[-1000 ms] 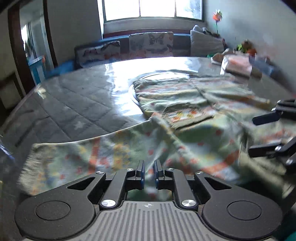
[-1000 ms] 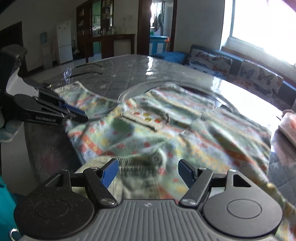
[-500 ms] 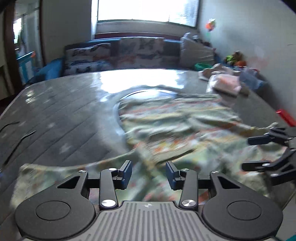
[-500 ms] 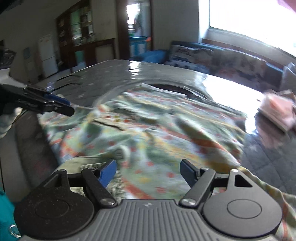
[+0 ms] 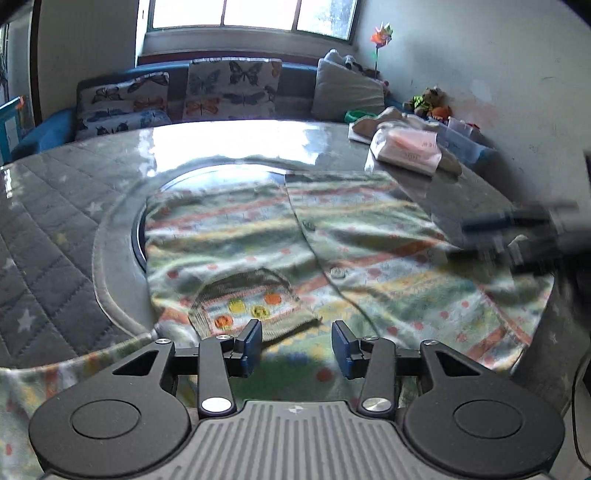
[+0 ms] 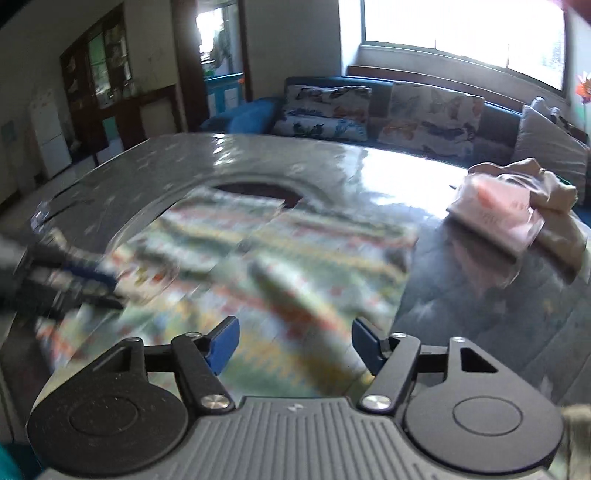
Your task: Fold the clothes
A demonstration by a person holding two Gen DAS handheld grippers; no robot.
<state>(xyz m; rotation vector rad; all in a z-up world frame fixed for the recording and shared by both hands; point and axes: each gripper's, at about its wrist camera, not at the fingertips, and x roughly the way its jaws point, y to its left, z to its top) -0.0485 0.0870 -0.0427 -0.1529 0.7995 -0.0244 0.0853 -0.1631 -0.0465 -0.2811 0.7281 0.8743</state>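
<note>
The desk is covered by a grey quilted cloth with pale stars under a glossy clear sheet that mirrors the window in a bright patch. A round inset ring sits in the middle of the desk. The patterned garment, pale green with orange and yellow stripes and dots, lies spread flat over that ring and reaches to the near edge; a small pocket and buttons face up.

Toward the far right corner of the desk lie a pink plastic-wrapped packet and a heap of beige cloth. Behind the far edge runs a blue sofa with butterfly-print cushions and a grey pillow. A dark cabinet and a doorway show in the right wrist view.

The left gripper hovers over the garment's near part, jaws apart, gripping nothing. The right gripper hangs above the garment's near right part; its jaws are closing, with only cloth below them.
</note>
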